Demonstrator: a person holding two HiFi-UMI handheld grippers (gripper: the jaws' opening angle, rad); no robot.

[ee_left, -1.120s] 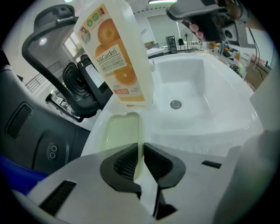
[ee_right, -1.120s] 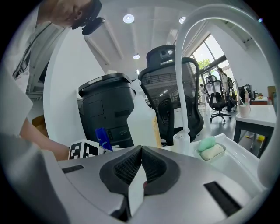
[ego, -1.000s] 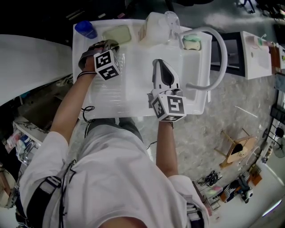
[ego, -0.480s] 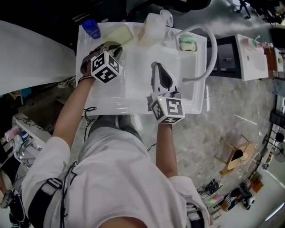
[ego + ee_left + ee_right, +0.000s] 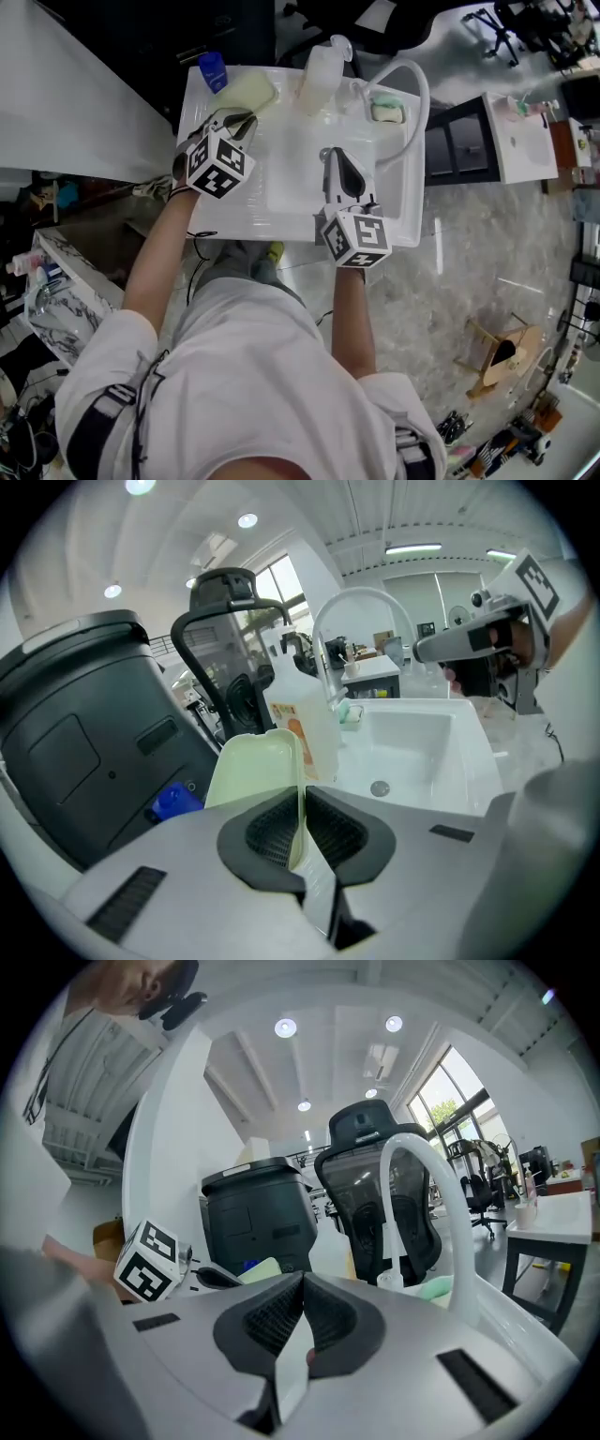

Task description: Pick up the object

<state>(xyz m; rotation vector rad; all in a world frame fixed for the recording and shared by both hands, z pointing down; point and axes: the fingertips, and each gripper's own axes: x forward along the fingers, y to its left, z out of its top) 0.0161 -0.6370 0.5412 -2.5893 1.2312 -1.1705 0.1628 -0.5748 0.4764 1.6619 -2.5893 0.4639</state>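
Pale green rectangular plastic dish (image 5: 247, 91) is still lying ungrasped at the frame's upper left.
Left gripper (image 5: 242, 120) is barely shifting, hovering just short of it, jaws pressed together and empty; right gripper (image 5: 330, 155), likewise clamped on nothing, is hanging over the white sink (image 5: 292, 192) basin.

Both arms reach forward, left hand-held gripper (image 5: 238, 121) and right hand-held gripper (image 5: 331, 156) with jaws together.

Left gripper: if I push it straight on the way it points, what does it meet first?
Probably the pale green tray, dead ahead of the left gripper's shut jaws. The white jug stands behind it, slightly right. How far off the tray is, I can't judge.
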